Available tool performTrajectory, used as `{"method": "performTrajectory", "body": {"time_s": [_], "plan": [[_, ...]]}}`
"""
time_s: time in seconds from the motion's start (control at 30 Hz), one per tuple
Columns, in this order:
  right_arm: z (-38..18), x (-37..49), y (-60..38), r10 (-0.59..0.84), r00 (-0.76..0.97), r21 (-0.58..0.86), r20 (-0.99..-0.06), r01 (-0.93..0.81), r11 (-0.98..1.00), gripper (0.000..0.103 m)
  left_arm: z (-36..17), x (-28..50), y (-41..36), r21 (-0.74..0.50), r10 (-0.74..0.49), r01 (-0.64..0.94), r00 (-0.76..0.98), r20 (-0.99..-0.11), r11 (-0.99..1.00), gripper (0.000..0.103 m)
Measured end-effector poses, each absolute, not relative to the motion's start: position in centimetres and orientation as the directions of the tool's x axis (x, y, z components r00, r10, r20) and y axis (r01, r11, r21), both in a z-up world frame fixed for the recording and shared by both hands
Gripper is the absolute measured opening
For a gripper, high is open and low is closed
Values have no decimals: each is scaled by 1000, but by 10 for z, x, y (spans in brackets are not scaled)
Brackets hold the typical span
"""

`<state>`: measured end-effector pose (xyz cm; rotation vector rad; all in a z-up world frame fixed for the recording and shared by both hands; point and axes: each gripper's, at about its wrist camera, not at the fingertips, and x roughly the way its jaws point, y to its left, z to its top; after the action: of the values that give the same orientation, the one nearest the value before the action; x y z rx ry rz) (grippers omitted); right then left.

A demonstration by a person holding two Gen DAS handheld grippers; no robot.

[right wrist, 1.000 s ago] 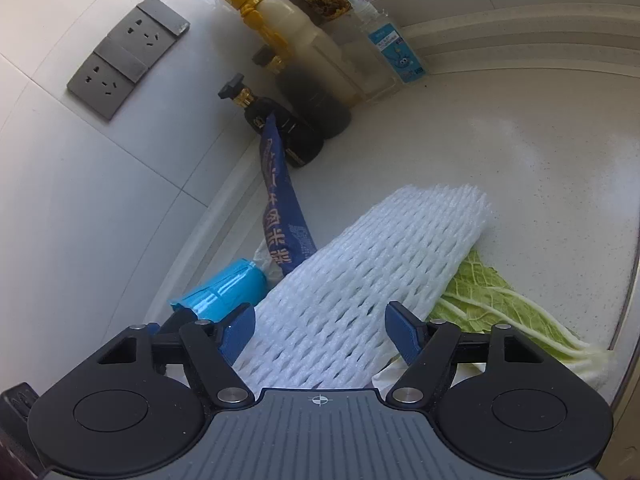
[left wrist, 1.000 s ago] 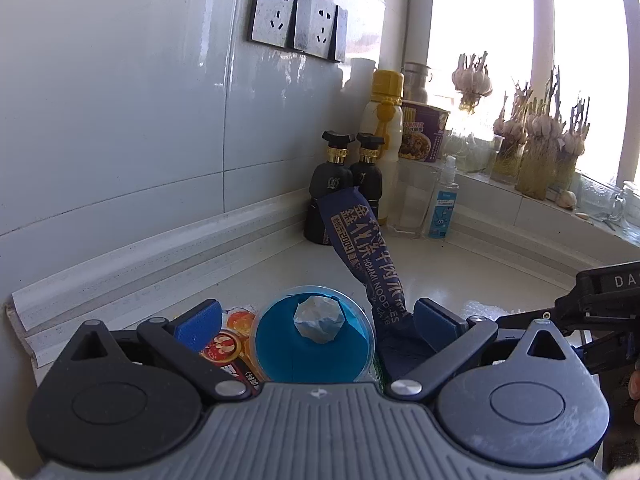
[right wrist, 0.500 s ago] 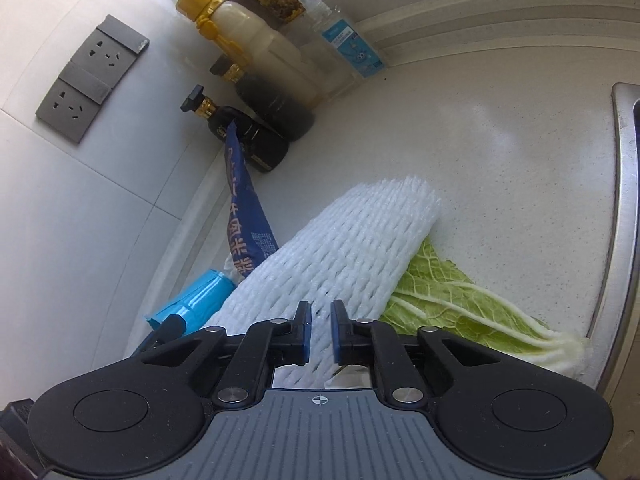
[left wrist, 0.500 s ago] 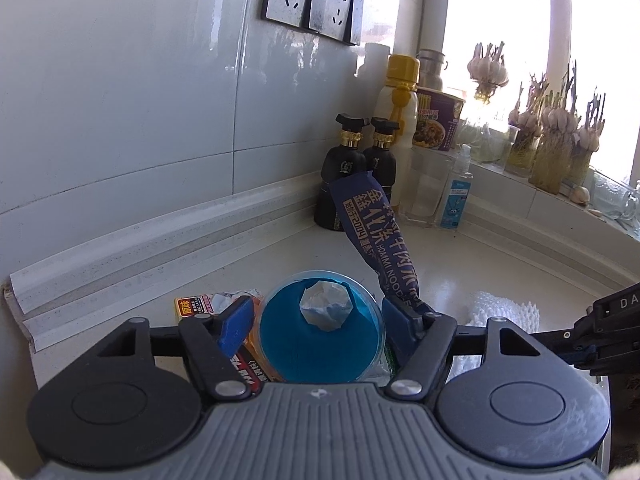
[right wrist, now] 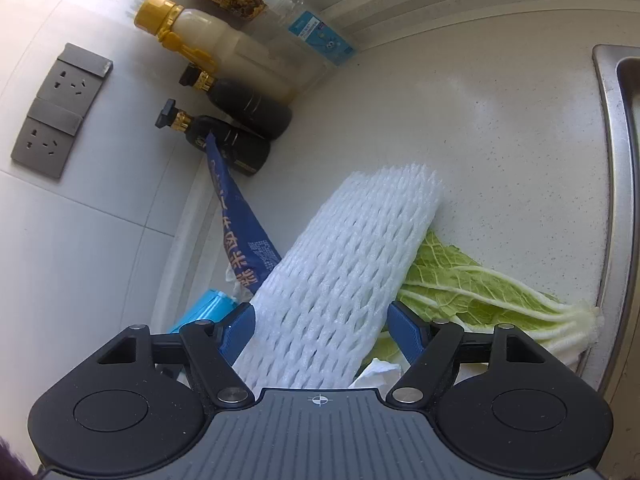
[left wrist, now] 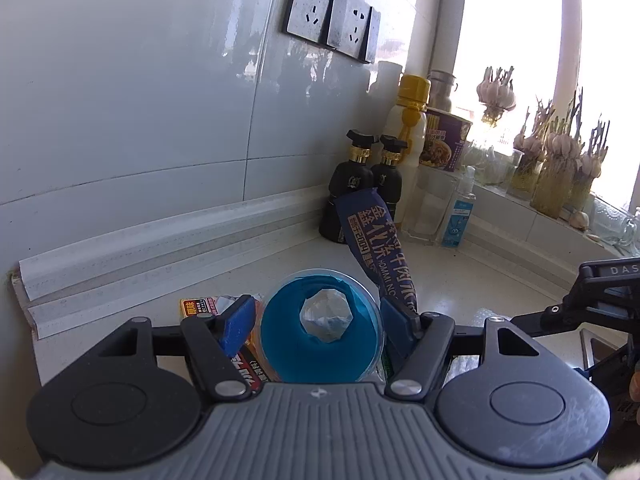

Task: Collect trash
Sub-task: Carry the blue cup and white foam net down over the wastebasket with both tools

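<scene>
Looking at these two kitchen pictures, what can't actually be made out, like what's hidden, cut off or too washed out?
- Blue cup, left wrist view: its lower part is hidden behind the tool's body, so its base is unseen.
- Red and yellow wrapper, left wrist view: mostly covered by the tool's finger and the cup.
- Cabbage leaf, right wrist view: partly buried under the white foam net.
- Sink, right wrist view: cut off by the picture edge.
- Window, left wrist view: glare washes out everything outside.
</scene>
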<state>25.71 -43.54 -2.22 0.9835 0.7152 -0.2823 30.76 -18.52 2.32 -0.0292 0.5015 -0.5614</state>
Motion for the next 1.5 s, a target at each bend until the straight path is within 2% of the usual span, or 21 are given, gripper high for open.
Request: {"method": "performTrajectory", "body": {"time_s": [0.07, 0.13, 0.23, 0.33, 0.63, 0.97, 1.2, 1.5], "plan": [[-22, 258, -432, 73, 736, 640, -673, 530, 557, 63, 24, 306, -184, -162, -516, 501, 734, -442, 850, 65], [-20, 258, -431, 50, 734, 622, -677, 534, 573, 33, 26, 306, -182, -164, -515, 497, 737, -438, 852, 65], [-16, 254, -431, 29, 743, 607, -668, 523, 598, 12, 29, 303, -179, -178, -522, 498, 736, -431, 849, 65], [-8, 247, -430, 15, 761, 606, -648, 505, 614, 9, 34, 298, -174, -178, -523, 498, 742, -421, 849, 65], [38, 226, -405, 6, 822, 617, -569, 422, 664, 8, 60, 270, -142, -202, -523, 484, 763, -379, 852, 65], [77, 207, -337, 100, 854, 611, -510, 278, 741, 8, 82, 227, -86, -210, -500, 453, 783, -370, 866, 65], [73, 205, -270, 181, 832, 563, -524, 179, 806, 8, 74, 202, -29, -211, -445, 391, 800, -402, 896, 65], [33, 214, -184, 253, 759, 483, -601, 92, 871, 8, 45, 182, 24, -177, -357, 310, 797, -488, 934, 65]]}}
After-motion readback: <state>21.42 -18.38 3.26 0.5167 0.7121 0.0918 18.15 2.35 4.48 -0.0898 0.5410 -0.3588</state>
